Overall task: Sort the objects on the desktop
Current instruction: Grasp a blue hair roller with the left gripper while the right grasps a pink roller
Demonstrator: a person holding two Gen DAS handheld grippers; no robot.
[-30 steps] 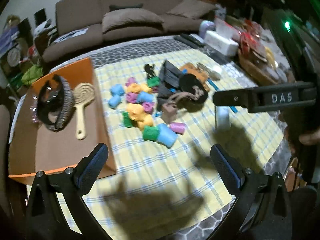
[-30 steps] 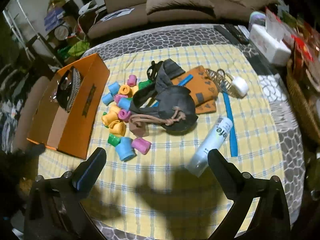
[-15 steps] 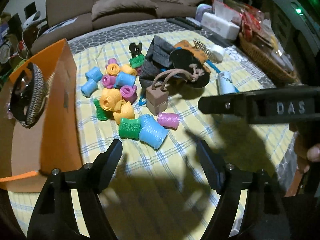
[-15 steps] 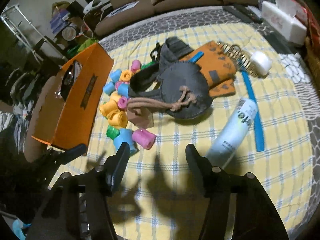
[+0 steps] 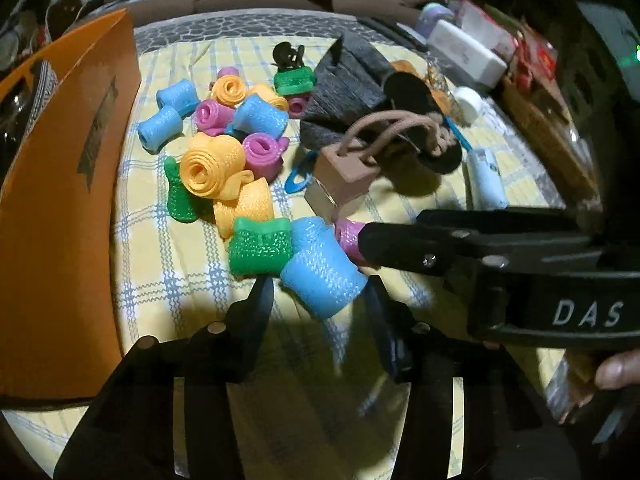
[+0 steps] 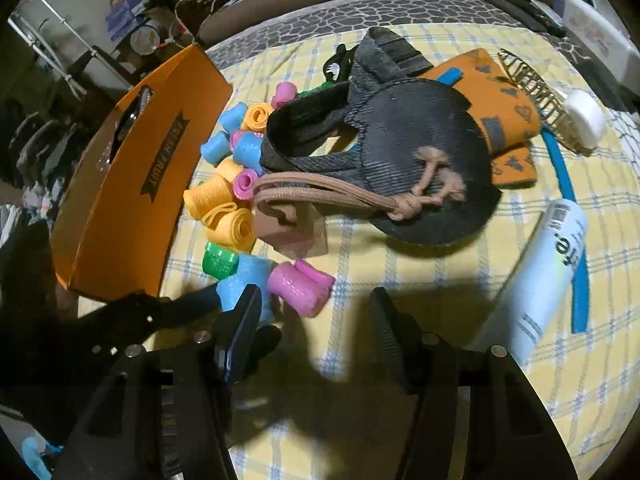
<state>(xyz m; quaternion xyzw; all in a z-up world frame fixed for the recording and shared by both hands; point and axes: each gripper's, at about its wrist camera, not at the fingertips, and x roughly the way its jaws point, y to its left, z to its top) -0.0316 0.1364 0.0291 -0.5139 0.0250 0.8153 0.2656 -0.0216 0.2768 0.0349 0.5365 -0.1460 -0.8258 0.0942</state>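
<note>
A heap of coloured foam hair rollers lies on the yellow checked cloth point(image 5: 168, 280). My left gripper point(image 5: 320, 292) is open, its fingers either side of the near end of a blue roller point(image 5: 322, 270) that lies beside a green roller point(image 5: 260, 250). My right gripper point(image 6: 316, 304) is open just in front of a pink roller point(image 6: 298, 280); one of its fingers point(image 5: 400, 246) crosses the left wrist view over that pink roller point(image 5: 348, 236). An orange cardboard box point(image 6: 132, 184) stands on the left.
A dark cloth bag point(image 6: 404, 148) with a tan cord and a brown block point(image 6: 288, 232) lies mid-table. A white bottle point(image 6: 548, 264), blue strip point(image 6: 568, 200), orange pouch point(image 6: 500, 100), gold comb point(image 6: 532, 92) and white jar point(image 6: 584, 116) lie on the right. A sofa stands behind.
Both grippers have moved forward and down toward the near rollers and have narrowed their jaws. The left now straddles the blue roller; the right sits at the pink one.
</note>
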